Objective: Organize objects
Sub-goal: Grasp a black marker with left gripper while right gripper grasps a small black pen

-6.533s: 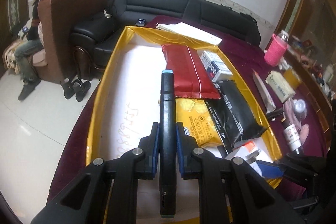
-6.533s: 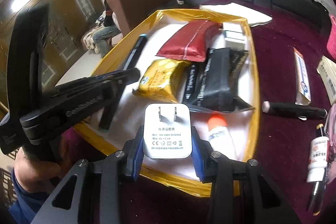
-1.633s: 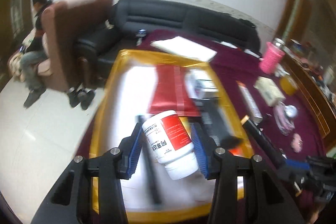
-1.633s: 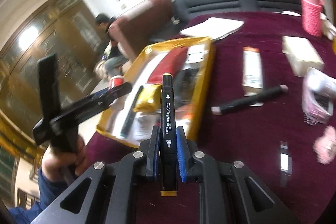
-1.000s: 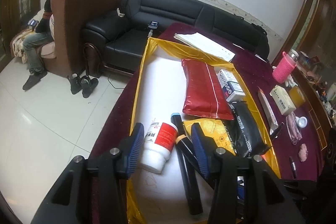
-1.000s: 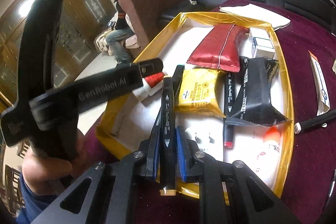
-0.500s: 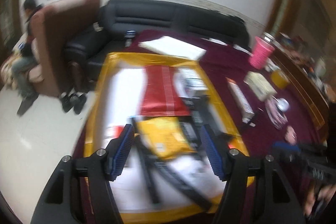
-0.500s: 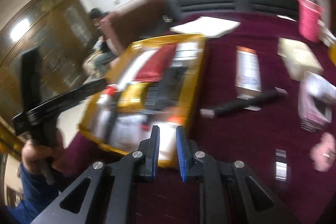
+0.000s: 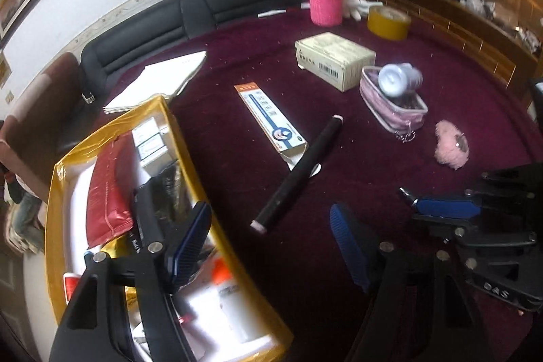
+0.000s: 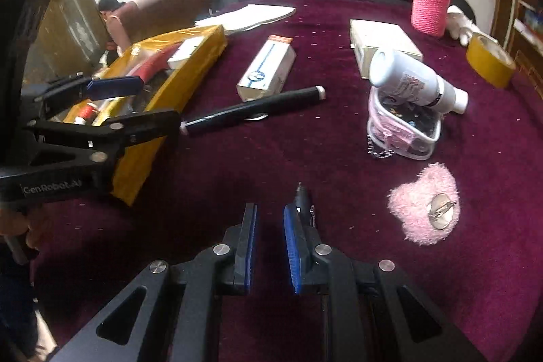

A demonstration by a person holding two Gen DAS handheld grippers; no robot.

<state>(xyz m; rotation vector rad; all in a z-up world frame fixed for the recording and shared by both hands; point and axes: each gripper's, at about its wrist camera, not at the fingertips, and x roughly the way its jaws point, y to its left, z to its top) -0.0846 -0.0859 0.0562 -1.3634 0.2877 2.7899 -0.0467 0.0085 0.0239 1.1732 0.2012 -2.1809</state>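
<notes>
Between the left gripper's [image 9: 268, 246] opening pads nothing is held; the black marker [image 9: 298, 170] lies just ahead on the maroon cloth. The right gripper [image 10: 268, 246] is shut and empty. Left of both, the yellow tray [image 9: 183, 138] is already well filled; the toothpaste box [image 9: 268, 117], white bottle [image 10: 410, 80] and pink pouch [image 10: 404, 131] remain outside.

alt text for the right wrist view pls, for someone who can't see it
The right gripper hangs empty, jaws shut, over a maroon tablecloth, a small dark pen just beyond it. Ahead lie a black marker, a white bottle on a clear pink pouch, and a pink fuzzy clip. At left, the left gripper is opening, empty, beside a yellow box.
</notes>
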